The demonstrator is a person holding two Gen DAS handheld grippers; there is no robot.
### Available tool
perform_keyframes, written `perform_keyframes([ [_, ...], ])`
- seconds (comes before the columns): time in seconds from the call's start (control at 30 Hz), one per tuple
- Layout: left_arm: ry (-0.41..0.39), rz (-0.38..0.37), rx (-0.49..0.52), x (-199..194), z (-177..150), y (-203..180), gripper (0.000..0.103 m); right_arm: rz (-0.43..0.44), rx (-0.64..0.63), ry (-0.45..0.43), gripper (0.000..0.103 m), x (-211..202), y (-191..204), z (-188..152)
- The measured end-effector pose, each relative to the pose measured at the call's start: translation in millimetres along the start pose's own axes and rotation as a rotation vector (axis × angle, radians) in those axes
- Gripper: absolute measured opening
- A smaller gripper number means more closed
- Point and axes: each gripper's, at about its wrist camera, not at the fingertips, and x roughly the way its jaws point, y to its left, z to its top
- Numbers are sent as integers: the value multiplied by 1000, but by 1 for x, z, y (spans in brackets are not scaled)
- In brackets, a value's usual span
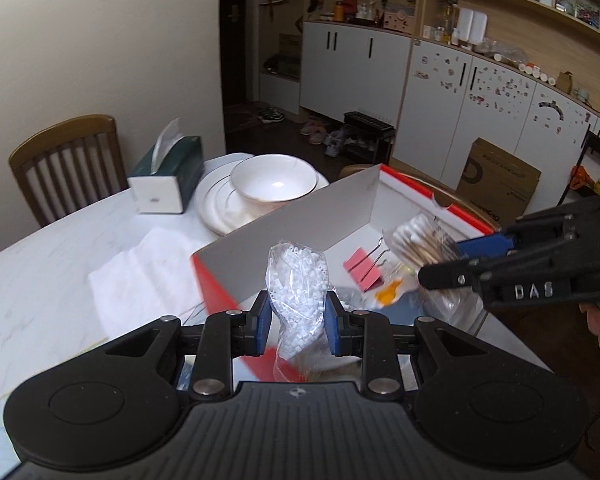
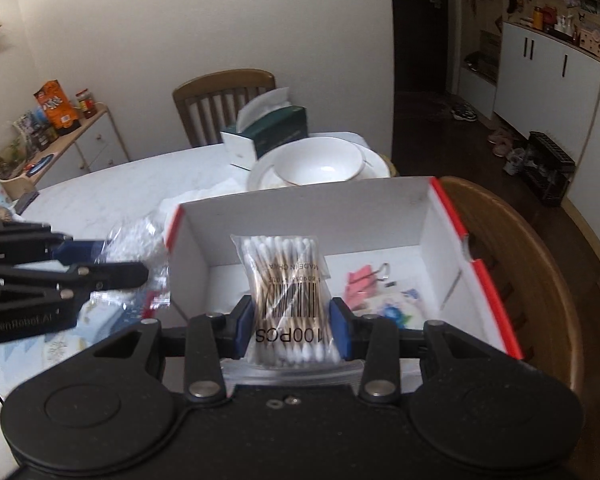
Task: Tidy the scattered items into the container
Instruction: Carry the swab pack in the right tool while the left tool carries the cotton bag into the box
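A white cardboard box with red edges [image 1: 300, 216] [image 2: 380, 208] stands open on the table. My left gripper [image 1: 296, 320] is shut on a clear bag of white beads [image 1: 298, 280], held above the box's near left corner. My right gripper [image 2: 292, 320] is shut on a clear bag of cotton swabs [image 2: 286, 276], held over the box's inside. In the left wrist view the right gripper [image 1: 448, 258] comes in from the right with the swab bag [image 1: 416, 238]. Pink binder clips [image 1: 362, 270] [image 2: 362, 282] and small packets lie on the box floor.
Behind the box a white bowl [image 1: 274, 180] sits on stacked plates, next to a green tissue box [image 1: 168, 176]. A white cloth [image 1: 140, 280] lies on the marble table [image 1: 40, 264]. Wooden chairs [image 1: 66, 160] [image 2: 540, 280] stand at the table's edges.
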Motion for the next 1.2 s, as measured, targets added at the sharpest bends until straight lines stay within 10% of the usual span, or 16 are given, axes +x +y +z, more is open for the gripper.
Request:
perform_keyframes([
  [1.2, 264, 10, 41, 135, 20, -4, 26, -75, -17, 119, 41, 64, -47, 7],
])
